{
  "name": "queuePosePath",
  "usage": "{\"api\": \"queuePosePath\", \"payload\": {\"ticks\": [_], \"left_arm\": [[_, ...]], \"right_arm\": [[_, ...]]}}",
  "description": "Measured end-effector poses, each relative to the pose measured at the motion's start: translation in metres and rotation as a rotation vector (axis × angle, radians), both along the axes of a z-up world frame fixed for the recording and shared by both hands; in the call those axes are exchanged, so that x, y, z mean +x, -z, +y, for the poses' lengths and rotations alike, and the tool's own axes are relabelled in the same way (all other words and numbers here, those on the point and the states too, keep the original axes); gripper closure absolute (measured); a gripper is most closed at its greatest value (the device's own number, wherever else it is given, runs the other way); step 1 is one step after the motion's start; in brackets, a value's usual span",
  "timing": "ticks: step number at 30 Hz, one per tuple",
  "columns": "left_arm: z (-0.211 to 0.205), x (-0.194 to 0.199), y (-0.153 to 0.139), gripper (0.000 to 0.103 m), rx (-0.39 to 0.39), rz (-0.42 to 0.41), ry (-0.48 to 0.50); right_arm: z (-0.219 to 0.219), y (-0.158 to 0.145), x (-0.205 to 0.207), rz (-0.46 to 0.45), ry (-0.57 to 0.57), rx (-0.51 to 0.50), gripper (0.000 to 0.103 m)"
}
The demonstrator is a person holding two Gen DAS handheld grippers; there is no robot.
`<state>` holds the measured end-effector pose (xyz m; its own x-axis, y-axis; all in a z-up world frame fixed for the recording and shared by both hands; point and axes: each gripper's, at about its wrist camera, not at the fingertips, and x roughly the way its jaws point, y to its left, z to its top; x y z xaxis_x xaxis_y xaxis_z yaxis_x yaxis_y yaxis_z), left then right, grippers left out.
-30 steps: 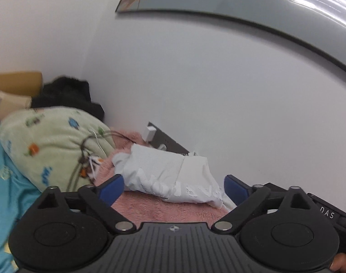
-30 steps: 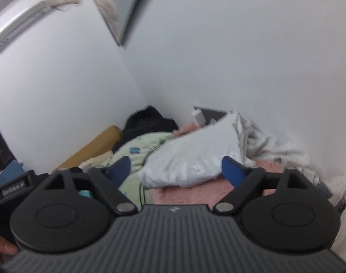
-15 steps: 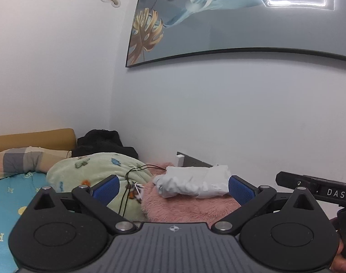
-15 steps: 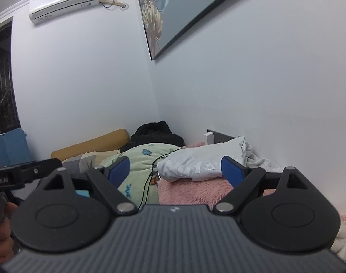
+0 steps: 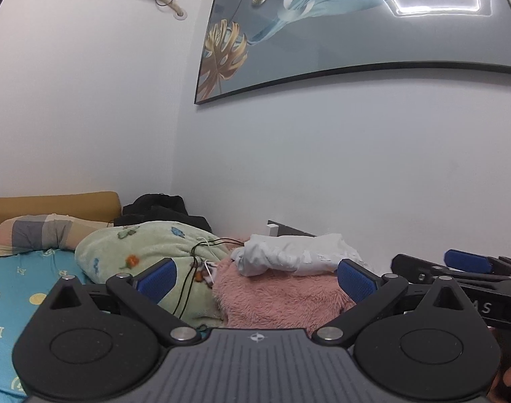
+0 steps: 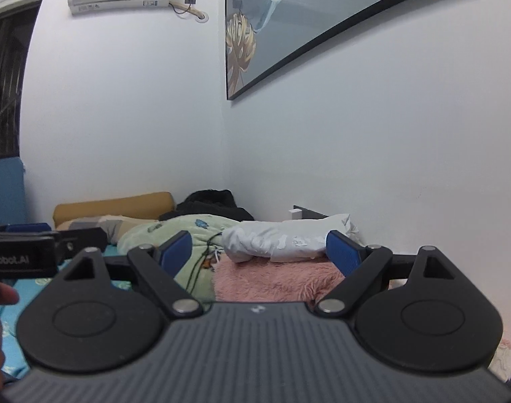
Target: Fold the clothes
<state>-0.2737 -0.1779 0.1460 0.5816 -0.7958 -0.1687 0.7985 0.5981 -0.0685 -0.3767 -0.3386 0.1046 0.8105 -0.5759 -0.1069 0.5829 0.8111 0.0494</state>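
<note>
A folded white garment (image 5: 294, 255) lies on a pink fluffy blanket (image 5: 278, 294) against the far wall; it also shows in the right wrist view (image 6: 282, 240) on the same blanket (image 6: 272, 280). My left gripper (image 5: 255, 277) is open and empty, held well back from the garment. My right gripper (image 6: 260, 252) is open and empty, also back from it. The right gripper shows at the right edge of the left wrist view (image 5: 456, 268), and the left gripper at the left edge of the right wrist view (image 6: 37, 245).
A green patterned quilt (image 5: 144, 252) with cables (image 5: 201, 258) lies left of the blanket. A blue sheet (image 5: 17, 288), pillows (image 5: 40, 231), dark clothes (image 5: 161, 208) and a wall socket (image 5: 273, 228) are behind. A large picture (image 5: 339, 27) hangs above.
Both grippers have pulled back and tilted upward from the white garment, which now looks smaller and farther. The wall picture and air conditioner have come into view.
</note>
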Motion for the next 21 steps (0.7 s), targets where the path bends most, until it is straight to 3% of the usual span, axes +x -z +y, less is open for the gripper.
{"api": "queuePosePath", "payload": {"ticks": [4,21], "left_arm": [[0.002,-0.003,0.007,0.000,0.023,-0.043,-0.015],[0.022,-0.008,-0.001,0.000,-0.037,-0.035,-0.083]], "right_arm": [[0.003,0.004,0.002,0.005,0.008,0.004,0.015],[0.009,-0.007,-0.001,-0.007,0.020,-0.013,0.015]]}}
